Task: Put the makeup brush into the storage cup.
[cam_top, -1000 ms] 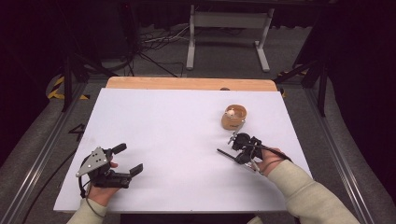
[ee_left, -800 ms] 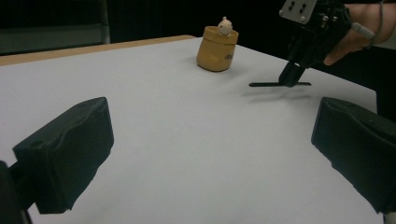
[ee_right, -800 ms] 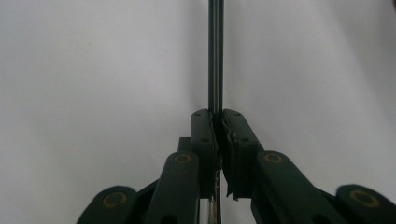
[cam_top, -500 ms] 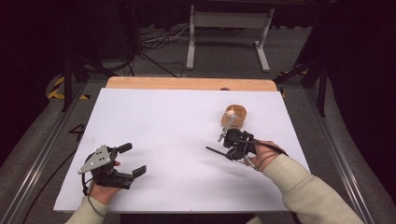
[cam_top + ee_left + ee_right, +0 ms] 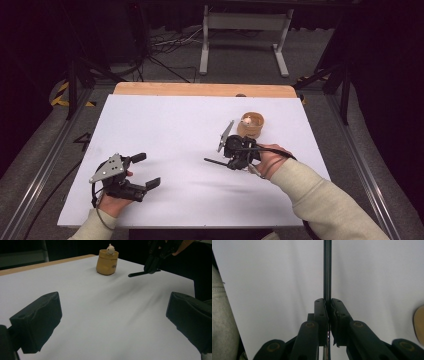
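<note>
Table (image 5: 165, 120) under a white sheet carried everything. The left gripper (image 5: 148, 171) rested near the front left edge, its jaws spread wide and holding nothing. The right gripper (image 5: 231, 151), right of centre, had its jaws pinched onto a thin black rod (image 5: 216, 162); the rod's long axis lay roughly level above the sheet, its free end pointing toward the left side. Just behind stood a small tan cup (image 5: 250, 125), upright, with a pale figurine (image 5: 110, 249) peeking over its rim.
</note>
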A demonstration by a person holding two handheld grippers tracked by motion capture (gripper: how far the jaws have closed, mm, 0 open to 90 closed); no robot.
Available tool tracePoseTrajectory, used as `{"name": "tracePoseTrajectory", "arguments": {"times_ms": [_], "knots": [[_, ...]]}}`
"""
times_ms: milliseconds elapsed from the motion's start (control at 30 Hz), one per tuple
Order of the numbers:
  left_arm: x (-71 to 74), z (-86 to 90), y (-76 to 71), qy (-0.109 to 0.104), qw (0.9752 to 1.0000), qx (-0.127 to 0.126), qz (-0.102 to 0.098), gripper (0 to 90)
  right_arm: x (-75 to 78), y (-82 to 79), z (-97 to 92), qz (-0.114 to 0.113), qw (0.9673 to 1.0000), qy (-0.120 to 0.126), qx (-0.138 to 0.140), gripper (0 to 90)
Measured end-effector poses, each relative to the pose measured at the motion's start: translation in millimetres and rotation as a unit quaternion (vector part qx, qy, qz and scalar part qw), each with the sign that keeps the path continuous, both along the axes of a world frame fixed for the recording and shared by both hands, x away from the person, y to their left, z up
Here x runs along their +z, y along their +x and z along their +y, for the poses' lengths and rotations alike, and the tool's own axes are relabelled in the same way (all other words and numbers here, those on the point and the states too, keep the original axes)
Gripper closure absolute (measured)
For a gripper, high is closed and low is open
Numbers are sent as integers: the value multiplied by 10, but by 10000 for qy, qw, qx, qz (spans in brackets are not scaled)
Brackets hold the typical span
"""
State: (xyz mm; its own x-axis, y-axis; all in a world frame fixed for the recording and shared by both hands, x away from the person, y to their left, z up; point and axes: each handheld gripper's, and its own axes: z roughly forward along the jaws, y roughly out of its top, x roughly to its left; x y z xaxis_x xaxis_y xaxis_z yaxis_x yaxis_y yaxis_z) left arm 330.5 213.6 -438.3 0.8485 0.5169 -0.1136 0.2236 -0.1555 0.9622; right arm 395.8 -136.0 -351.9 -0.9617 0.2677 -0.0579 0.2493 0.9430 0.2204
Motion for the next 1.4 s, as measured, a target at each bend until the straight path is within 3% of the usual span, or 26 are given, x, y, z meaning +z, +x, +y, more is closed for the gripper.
{"name": "tracePoseTrajectory", "arguments": {"times_ms": [267, 400, 633, 767, 933, 1133, 1400], "knots": [[28, -52, 60, 32, 9997, -232, -5, 13, 60, -16, 193, 32, 9994, -8, 331, 836], [28, -90, 95, 60, 9994, -319, 85, 15, 81, -12, 284, 62, 9988, 3, 492, 837], [38, -141, 149, 126, 9989, -440, 26, 14, 105, -15, 429, 83, 9975, -20, 697, 837], [71, -208, 175, 262, 9969, -736, 82, 23, 106, -34, 539, 117, 9963, -64, 850, 837], [90, -277, 190, 407, 9949, -918, 41, 23, 104, -59, 618, 172, 9952, -107, 957, 837], [107, -354, 206, 441, 9919, -1187, 12, 59, 104, -98, 672, 205, 9943, -79, 1047, 836], [124, -493, 291, 578, 9860, -1561, 83, 103, 114, -123, 732, 250, 9924, -120, 1202, 837]]}}
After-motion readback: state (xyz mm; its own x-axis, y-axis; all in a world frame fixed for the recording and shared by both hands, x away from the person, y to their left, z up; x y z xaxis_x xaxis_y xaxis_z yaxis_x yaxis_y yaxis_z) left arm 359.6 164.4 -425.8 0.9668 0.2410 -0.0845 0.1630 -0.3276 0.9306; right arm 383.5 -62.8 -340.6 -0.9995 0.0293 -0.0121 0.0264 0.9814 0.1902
